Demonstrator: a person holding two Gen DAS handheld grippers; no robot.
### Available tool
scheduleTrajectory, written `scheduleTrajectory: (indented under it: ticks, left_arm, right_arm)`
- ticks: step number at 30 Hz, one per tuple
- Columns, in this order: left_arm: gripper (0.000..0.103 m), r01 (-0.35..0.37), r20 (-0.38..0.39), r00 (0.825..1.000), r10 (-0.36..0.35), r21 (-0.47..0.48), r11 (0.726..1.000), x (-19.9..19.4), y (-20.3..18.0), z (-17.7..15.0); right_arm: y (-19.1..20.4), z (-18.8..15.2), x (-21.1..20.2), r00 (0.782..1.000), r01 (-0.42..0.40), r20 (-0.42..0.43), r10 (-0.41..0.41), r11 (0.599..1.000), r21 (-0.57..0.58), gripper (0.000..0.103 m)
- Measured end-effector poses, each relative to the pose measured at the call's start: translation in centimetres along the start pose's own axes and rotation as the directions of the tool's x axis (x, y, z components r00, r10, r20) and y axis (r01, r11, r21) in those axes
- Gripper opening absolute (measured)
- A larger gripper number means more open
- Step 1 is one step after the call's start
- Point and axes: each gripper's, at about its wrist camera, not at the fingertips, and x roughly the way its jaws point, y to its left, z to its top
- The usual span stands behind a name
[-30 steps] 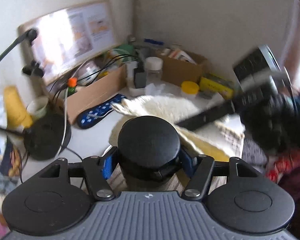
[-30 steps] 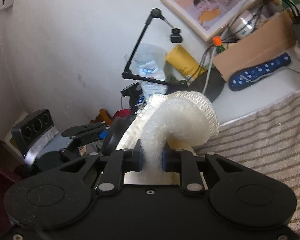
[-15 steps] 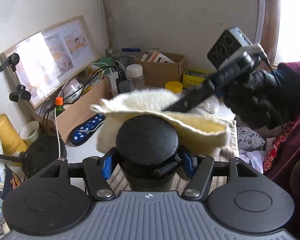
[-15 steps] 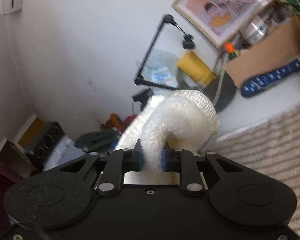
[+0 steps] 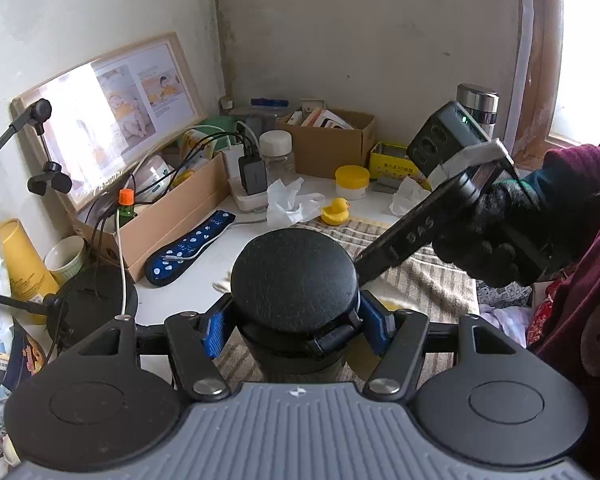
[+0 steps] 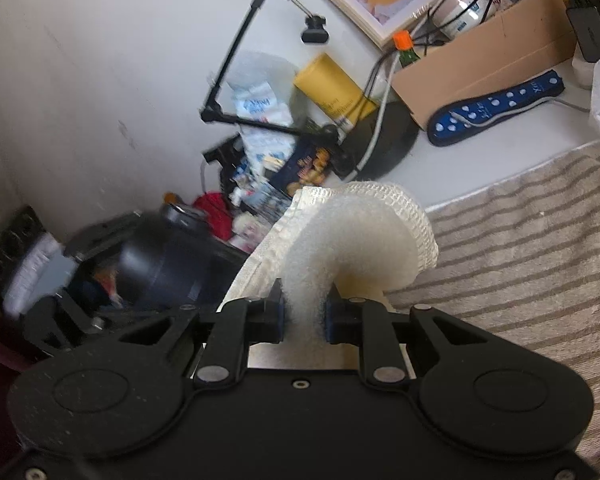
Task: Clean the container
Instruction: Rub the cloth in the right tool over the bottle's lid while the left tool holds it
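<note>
My left gripper (image 5: pixel 296 326) is shut on a dark cylindrical container with a round black lid (image 5: pixel 296 280), held upright above the striped towel (image 5: pixel 432 280). My right gripper (image 6: pixel 303 312) is shut on a fluffy white-and-yellow cloth (image 6: pixel 352 240) that curls up over its fingers. In the left wrist view the right gripper's body (image 5: pixel 432 232) slants down behind the container, its tips and most of the cloth hidden by the lid. In the right wrist view the container (image 6: pixel 160 264) appears blurred at lower left, beside the cloth.
A striped towel (image 6: pixel 532 248) covers the desk front. Behind it lie a blue dotted wrist rest (image 5: pixel 188 246), a cardboard box (image 5: pixel 168 216), a yellow duck (image 5: pixel 334 212), crumpled tissues (image 5: pixel 288 200), a jar (image 5: pixel 276 152) and a black stand base (image 5: pixel 92 300).
The right gripper with the cloth has dropped from in front of and above the lid to behind and below the container. The cloth no longer shows spread out in the left wrist view.
</note>
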Motion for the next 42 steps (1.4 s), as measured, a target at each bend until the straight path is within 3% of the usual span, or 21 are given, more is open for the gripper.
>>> scheduleTrajectory:
  ticks: [11, 17, 18, 21, 24, 30, 35, 39, 42]
  left_arm:
    - [0.064, 0.003, -0.006, 1.000, -0.003, -0.010, 1.000, -0.5, 0.3, -0.3]
    - [0.064, 0.004, -0.008, 1.000, -0.004, 0.004, 1.000, -0.4, 0.1, -0.2]
    - [0.064, 0.004, -0.009, 1.000, -0.004, 0.006, 1.000, -0.4, 0.2, -0.2]
    - [0.064, 0.006, -0.012, 1.000, -0.006, 0.006, 1.000, -0.4, 0.3, -0.2]
    - [0.064, 0.012, -0.016, 1.000, -0.012, 0.026, 1.000, -0.2, 0.1, 0.0]
    - [0.064, 0.029, -0.028, 0.999, -0.027, 0.069, 0.997, 0.4, -0.1, 0.6]
    - [0.064, 0.104, -0.056, 0.994, -0.097, 0.151, 0.983, 1.0, 0.5, 1.3]
    - [0.064, 0.233, -0.137, 0.970, -0.202, 0.270, 0.934, 1.8, 1.5, 2.7]
    - [0.064, 0.279, -0.192, 0.954, -0.230, 0.286, 0.917, 2.5, 1.6, 3.6]
  right_arm:
    - [-1.0, -1.5, 2.4, 0.985, 0.150, -0.067, -0.158, 0.983, -0.102, 0.018]
    - [0.6, -3.1, 4.0, 0.945, 0.280, -0.066, -0.321, 0.895, -0.347, 0.017]
    - [0.4, -2.8, 3.8, 0.947, 0.276, -0.072, -0.313, 0.908, -0.316, 0.017]
    - [-1.8, -1.6, 2.1, 0.984, 0.156, -0.071, -0.161, 0.985, -0.068, 0.018]
    - [-2.8, -1.4, 0.7, 0.999, 0.034, -0.039, -0.031, 0.997, 0.072, 0.018]
    - [-2.4, -1.0, -1.2, 0.997, -0.080, 0.022, 0.077, 0.984, 0.159, 0.018]
    - [-0.5, -0.5, -3.0, 0.979, -0.190, 0.113, 0.170, 0.962, 0.195, 0.018]
    - [0.6, 0.2, -4.2, 0.957, -0.264, 0.169, 0.234, 0.946, 0.187, 0.018]
    - [1.0, 0.2, -4.7, 0.959, -0.252, 0.178, 0.222, 0.953, 0.168, 0.018]
